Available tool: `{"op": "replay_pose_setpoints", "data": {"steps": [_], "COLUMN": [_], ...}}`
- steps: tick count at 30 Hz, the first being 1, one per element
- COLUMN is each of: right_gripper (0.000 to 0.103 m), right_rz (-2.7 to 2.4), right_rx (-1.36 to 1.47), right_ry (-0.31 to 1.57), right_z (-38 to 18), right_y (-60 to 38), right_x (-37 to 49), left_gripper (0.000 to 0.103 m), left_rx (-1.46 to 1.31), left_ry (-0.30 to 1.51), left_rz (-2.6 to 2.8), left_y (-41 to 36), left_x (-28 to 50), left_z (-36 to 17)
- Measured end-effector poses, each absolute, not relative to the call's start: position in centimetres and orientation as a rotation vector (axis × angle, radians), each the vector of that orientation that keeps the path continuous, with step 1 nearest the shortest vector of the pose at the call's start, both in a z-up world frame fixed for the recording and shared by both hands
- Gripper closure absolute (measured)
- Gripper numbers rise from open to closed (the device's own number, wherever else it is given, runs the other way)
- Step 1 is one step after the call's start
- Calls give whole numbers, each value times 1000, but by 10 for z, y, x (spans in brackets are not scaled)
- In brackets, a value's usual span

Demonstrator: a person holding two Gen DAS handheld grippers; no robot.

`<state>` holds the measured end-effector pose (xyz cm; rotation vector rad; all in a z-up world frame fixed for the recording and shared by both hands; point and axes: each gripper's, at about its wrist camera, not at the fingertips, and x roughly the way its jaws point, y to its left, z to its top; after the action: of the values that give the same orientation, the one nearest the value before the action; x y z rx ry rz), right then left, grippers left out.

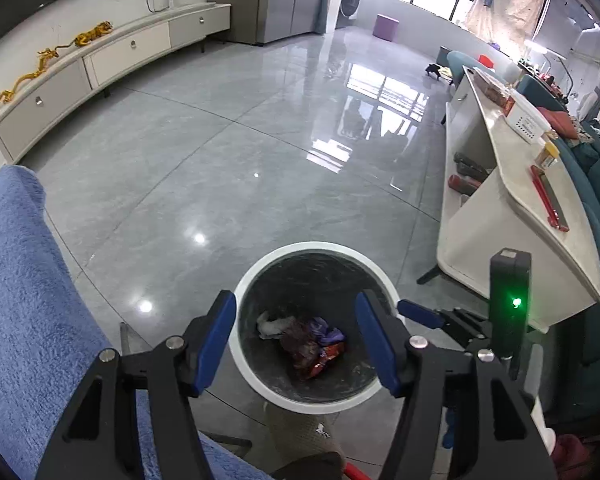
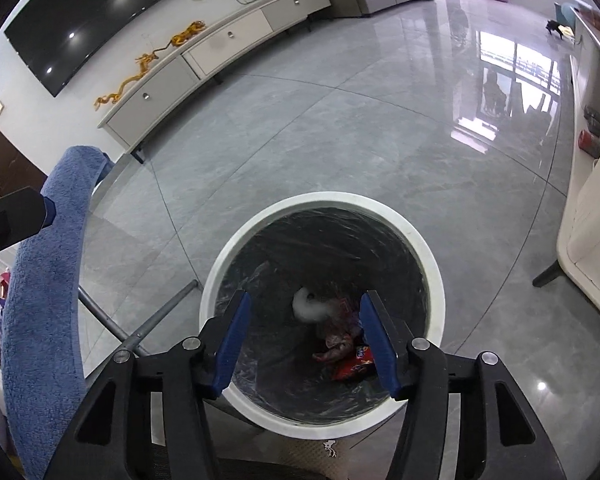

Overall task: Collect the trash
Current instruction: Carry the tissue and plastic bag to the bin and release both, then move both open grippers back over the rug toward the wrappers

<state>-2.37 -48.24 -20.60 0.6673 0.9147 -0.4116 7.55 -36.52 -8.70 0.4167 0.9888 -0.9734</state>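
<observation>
Item: white round trash bin point(image 2: 428, 248), black liner, standing on the grey tiled floor point(image 1: 220, 160). At its bottom we found a white crumpled tissue point(image 2: 310, 308), a red snack wrapper point(image 2: 350, 368) and a purple wrapper point(image 1: 324, 330), bunched toward the near wall.

Item: left gripper point(image 1: 296, 340), spread, nothing between its blue pads, poised above the bin mouth.

Item: right gripper point(image 2: 304, 340), likewise spread and empty, above the same opening.

Note: we judged the drop complete. To do it well, keep both tongs inside the rim line, then lift clear without snagging the liner.
</observation>
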Motion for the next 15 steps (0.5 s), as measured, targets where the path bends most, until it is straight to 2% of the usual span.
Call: {"op": "replay_pose_setpoints", "data": {"steps": [9, 15], "right_gripper": [47, 47], "right_rz": [-418, -405], "right_rx": [647, 601], "right_ry": [906, 887], "right_z": [-196, -177], "right_y": [-480, -470], "right_x": [-23, -19], "left_gripper": [42, 42], "left_rx": [373, 380], "left_ry": [832, 796], "left_rz": [-866, -802], "left_y": [-325, -284], "left_x": [75, 76], "left_z": [-66, -52]}}
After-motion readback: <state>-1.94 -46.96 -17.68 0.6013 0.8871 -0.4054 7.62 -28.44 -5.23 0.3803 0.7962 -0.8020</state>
